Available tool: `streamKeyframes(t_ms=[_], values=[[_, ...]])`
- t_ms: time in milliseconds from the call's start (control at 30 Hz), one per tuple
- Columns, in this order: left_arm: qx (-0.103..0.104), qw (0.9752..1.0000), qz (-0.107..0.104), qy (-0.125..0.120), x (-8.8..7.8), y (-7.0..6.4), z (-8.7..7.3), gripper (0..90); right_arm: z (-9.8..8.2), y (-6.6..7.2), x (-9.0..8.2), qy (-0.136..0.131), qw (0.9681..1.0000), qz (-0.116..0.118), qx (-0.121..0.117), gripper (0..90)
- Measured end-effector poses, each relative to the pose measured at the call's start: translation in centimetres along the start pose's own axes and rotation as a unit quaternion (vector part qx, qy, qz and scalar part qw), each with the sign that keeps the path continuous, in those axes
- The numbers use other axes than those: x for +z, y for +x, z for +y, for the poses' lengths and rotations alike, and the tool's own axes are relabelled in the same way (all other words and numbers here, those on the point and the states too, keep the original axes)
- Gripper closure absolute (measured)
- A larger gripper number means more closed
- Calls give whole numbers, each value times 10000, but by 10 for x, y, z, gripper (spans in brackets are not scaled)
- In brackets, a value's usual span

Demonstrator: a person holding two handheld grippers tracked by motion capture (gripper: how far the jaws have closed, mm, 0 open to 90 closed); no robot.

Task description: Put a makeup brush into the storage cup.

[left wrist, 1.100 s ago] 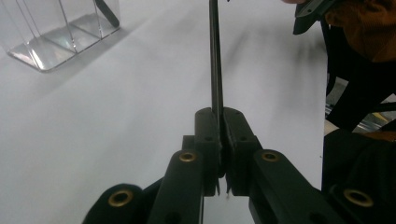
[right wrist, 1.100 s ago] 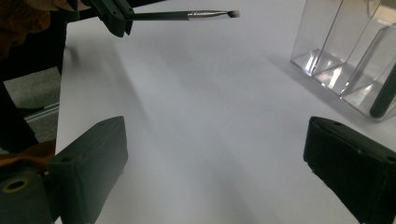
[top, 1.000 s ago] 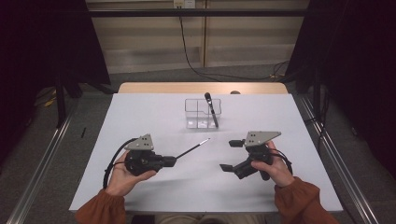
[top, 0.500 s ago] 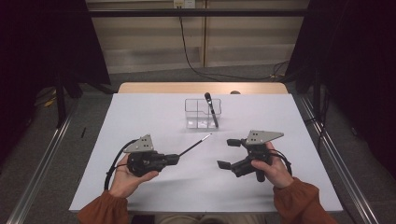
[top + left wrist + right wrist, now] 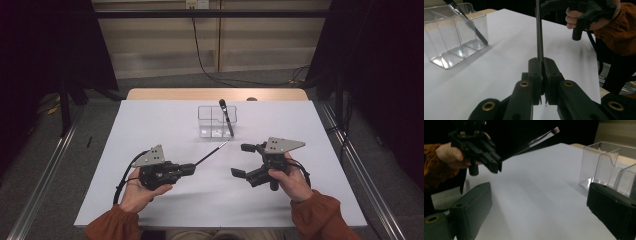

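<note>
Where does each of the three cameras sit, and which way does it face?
High view: above the table's near edge, looking forward and down; both forearms, left gripper, right gripper.
Left gripper view: on that gripper, along its jaws shut on a thin brush, toward the other hand.
Right gripper view: along its open jaws toward the brush-holding gripper.
Shared: clear organizer, white table.

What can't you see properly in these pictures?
- Thin black make-up brush: in the left gripper view its tip is cut off by the top edge, and its lower end is hidden between the left gripper's fingers.
- Clear plastic divided box: in the right gripper view the right edge cuts it off.
- Black brush in the box: in the high view, too small to tell its bristles.
</note>
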State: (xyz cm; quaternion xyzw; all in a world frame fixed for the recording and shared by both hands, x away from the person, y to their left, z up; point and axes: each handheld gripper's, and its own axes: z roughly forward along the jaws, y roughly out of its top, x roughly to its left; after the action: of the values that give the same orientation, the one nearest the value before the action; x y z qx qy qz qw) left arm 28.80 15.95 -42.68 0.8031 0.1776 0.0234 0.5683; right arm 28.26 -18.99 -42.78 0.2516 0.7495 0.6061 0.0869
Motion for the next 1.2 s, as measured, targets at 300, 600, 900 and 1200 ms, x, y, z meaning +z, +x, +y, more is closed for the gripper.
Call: streamKeyframes(t_ms=[300, 600, 900, 1200], values=[[66, 9998, 50, -158, 4, -1, 1, 856, 6, 5, -2, -234, 9988, 423, 23, 41], [102, 9997, -11, -216, 11, -5, 2, 856, 12, 5, 7, -267, 9982, 502, 184, 100], [154, 9995, -150, -224, 17, -9, 5, 857, 15, 0, 12, -242, 9969, 685, 316, 288], [185, 9996, -157, -136, 22, -8, 3, 857, 14, 0, 13, -198, 9971, 699, 211, 450]])
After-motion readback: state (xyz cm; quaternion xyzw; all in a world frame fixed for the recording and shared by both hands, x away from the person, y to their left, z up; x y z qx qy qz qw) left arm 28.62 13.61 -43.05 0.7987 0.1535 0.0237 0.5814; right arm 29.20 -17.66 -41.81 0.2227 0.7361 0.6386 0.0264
